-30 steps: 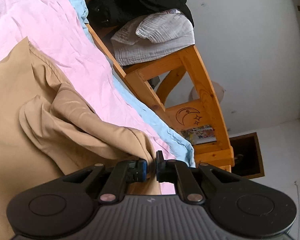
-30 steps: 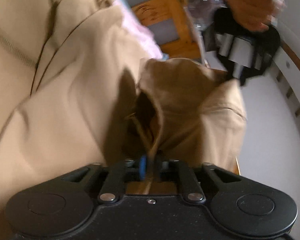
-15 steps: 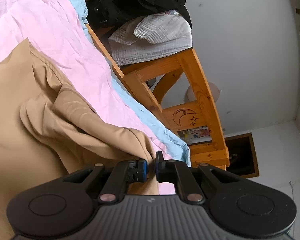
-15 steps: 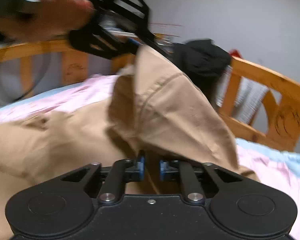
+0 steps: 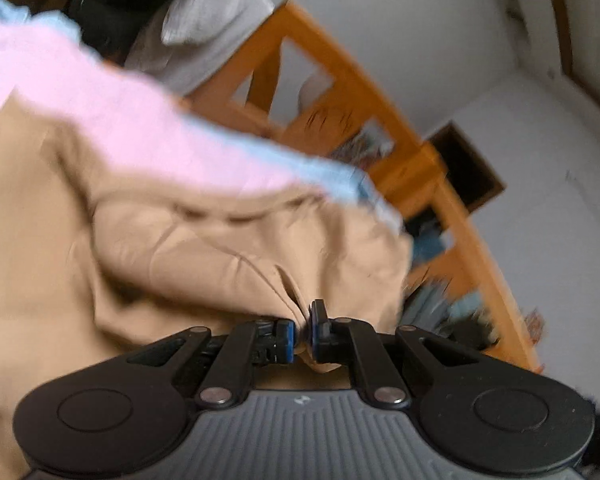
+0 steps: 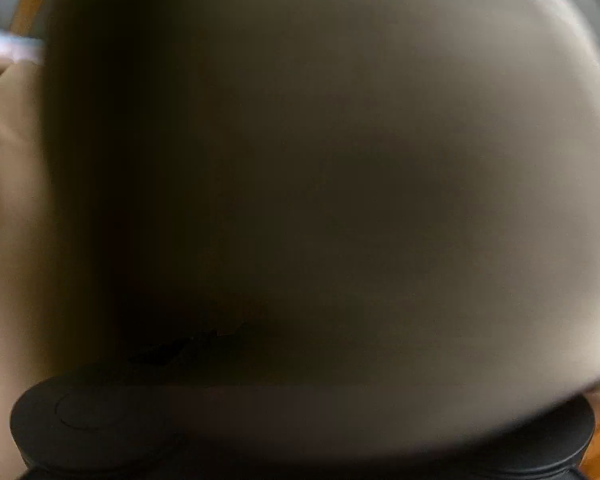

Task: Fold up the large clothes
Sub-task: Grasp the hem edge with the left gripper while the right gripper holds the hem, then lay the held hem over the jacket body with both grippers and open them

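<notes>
Tan cloth is now swinging across my right camera and blanking most of that view, where half a second ago it was showing the bed frame and the other hand. The tan garment (image 5: 188, 248) is lying bunched on the pink sheet (image 5: 112, 120) of the bed, near the wooden bed frame (image 5: 340, 80). My left gripper (image 5: 303, 334) is pinching a fold of the garment's edge, jaws nearly together. The right gripper's jaws are hidden behind the fabric (image 6: 340, 160); they have just been closing and now read as pressed together, though I cannot tell whether cloth is between them. I am judging a fold to be mid-carry.
</notes>
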